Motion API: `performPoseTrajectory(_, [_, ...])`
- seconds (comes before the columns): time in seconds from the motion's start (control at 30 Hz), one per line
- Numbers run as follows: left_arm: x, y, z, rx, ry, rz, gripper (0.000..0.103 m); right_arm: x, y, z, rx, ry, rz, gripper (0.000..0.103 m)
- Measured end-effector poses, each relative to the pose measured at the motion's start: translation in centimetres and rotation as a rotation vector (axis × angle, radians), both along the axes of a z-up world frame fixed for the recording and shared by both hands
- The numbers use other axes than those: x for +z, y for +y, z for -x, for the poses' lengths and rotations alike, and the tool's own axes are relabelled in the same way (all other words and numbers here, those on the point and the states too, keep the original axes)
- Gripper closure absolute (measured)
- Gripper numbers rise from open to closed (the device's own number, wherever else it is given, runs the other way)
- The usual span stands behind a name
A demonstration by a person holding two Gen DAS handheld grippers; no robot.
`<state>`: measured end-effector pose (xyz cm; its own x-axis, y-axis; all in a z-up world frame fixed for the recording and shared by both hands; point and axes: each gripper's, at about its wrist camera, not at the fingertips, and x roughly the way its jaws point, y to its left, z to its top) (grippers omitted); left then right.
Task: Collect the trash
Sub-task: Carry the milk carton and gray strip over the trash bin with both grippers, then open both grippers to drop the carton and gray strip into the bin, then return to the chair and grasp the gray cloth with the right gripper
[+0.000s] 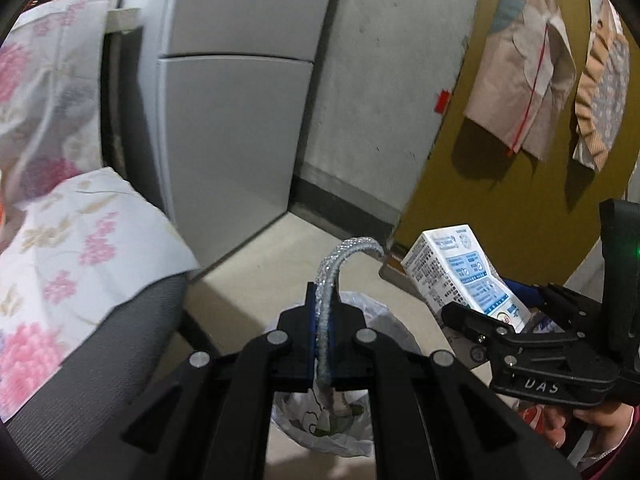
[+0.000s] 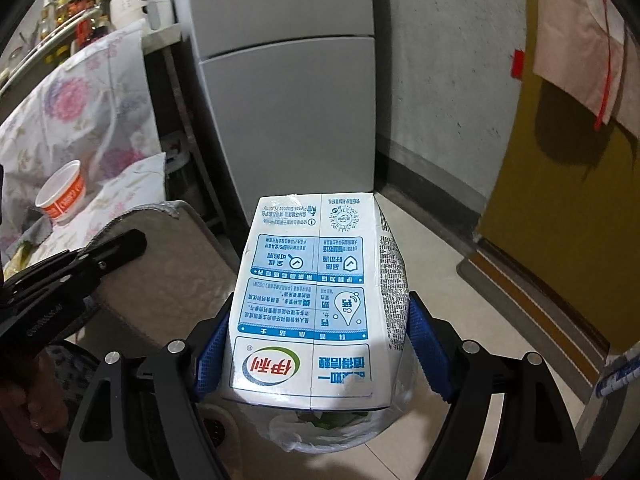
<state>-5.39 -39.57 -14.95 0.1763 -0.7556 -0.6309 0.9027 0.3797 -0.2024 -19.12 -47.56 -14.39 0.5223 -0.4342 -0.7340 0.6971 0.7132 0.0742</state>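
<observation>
Milk carton point(image 2: 316, 300): white with blue print, centre of the right wrist view, lying between the two blue pads point(image 2: 210, 354) of the right gripper point(image 2: 316, 356). Jaws stand wide, spanning the carton's width; left pad against the carton's side, right pad close to its other side, contact there cannot be told. In the left wrist view the same carton point(image 1: 460, 272) sits right of centre, tilted, held up by the right gripper point(image 1: 480, 322), which enters from the right edge

Left gripper point(image 1: 322, 344): jaws fully closed on a glittery silver strap point(image 1: 332, 276), which arches up and to the right out of the pads; a pale end hangs below them

Trash bin point(image 2: 332, 428) lined with a clear plastic bag: bottom centre in both views, directly below the carton and the left gripper. Green and white scraps visible inside

Surroundings: grey refrigerator point(image 2: 288, 100) upper centre, against a concrete wall. Floral cloth point(image 1: 80, 240) over a table at the left; an orange-and-white paper cup point(image 2: 62, 196) rests on it, left edge of the right wrist view. Yellow door point(image 1: 500, 184) at the right with garments hanging on it. Pale tiled floor
</observation>
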Motion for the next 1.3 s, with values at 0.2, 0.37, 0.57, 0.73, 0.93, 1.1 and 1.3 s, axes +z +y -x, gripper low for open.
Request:
performPoseTrajectory(0.2, [-1.3, -2.2, -0.3, -0.017, 0.022, -0.03, 0.053, -1.8, -1.7, 0.0, -0.023, 0.022, -0.028, 0.016])
performPoseTrajectory(0.37, [-1.4, -1.4, -1.1, 0.001, 0.022, -0.02, 0.048, -2.1, -2.4, 0.4, -0.046, 0.012, -0.056, 0.016])
performPoseTrajectory(0.57, [0.0, 0.8, -2.6, 0.08, -0.01, 0.012, 0.047, -0.3, -1.7, 0.5, -0.052, -0.046, -0.028, 0.016])
performPoseTrajectory(0.73, [1.5, 3.7, -3.8, 0.154, -0.039, 0.034, 0.047, 2.3, -0.3, -0.6, -0.029, -0.101, 0.024, 0.016])
performPoseTrajectory(0.93, [3.7, 9.4, -6.0, 0.277, -0.08, 0.042, 0.042, 5.5, 2.5, -4.5, 0.068, -0.172, 0.045, 0.016])
performPoseTrajectory(1.1, [4.8, 15.2, -8.2, 0.383, -0.104, 0.014, 0.039, 6.9, 6.4, -10.6, 0.221, -0.181, 0.042, 0.016])
performPoseTrajectory(1.3, [5.6, 24.0, -12.3, 0.587, -0.13, -0.018, 0.039, 8.1, 13.0, -19.5, 0.436, -0.181, 0.047, 0.016])
